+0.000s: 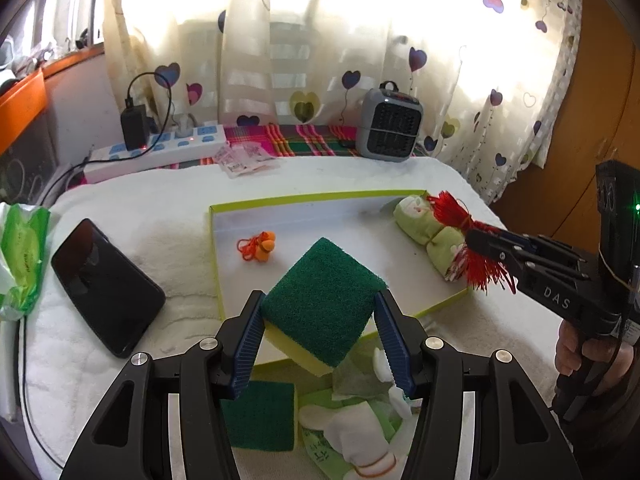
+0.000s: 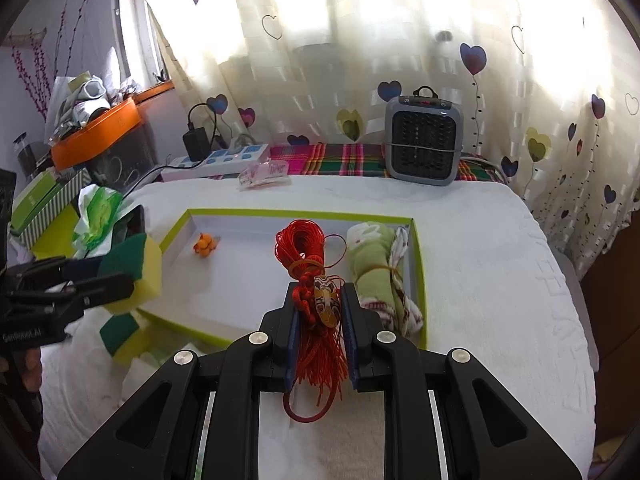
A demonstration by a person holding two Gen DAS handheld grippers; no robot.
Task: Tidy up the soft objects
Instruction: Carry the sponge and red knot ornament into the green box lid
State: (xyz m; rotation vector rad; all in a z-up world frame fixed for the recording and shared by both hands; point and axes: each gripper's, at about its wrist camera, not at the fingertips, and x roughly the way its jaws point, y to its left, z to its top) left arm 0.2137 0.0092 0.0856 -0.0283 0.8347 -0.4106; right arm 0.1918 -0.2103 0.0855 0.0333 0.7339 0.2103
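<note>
My left gripper (image 1: 320, 300) is shut on a green and yellow sponge (image 1: 320, 300) and holds it above the near edge of the green-rimmed tray (image 1: 288, 202). My right gripper (image 2: 319, 298) is shut on a red tassel ornament (image 2: 304, 248) above the tray's right part; it also shows in the left wrist view (image 1: 486, 246). In the tray lie a small orange toy (image 1: 262, 246) and a rolled green cloth (image 1: 424, 226). A second sponge (image 1: 260, 416) and a white and green cloth toy (image 1: 360, 432) lie on the white towel below my left gripper.
A black phone (image 1: 106, 286) and a green tissue pack (image 1: 22, 256) lie left of the tray. A grey fan heater (image 1: 390, 126), a power strip (image 1: 160, 152) with a charger and small packets (image 1: 244, 162) stand at the back by the curtain.
</note>
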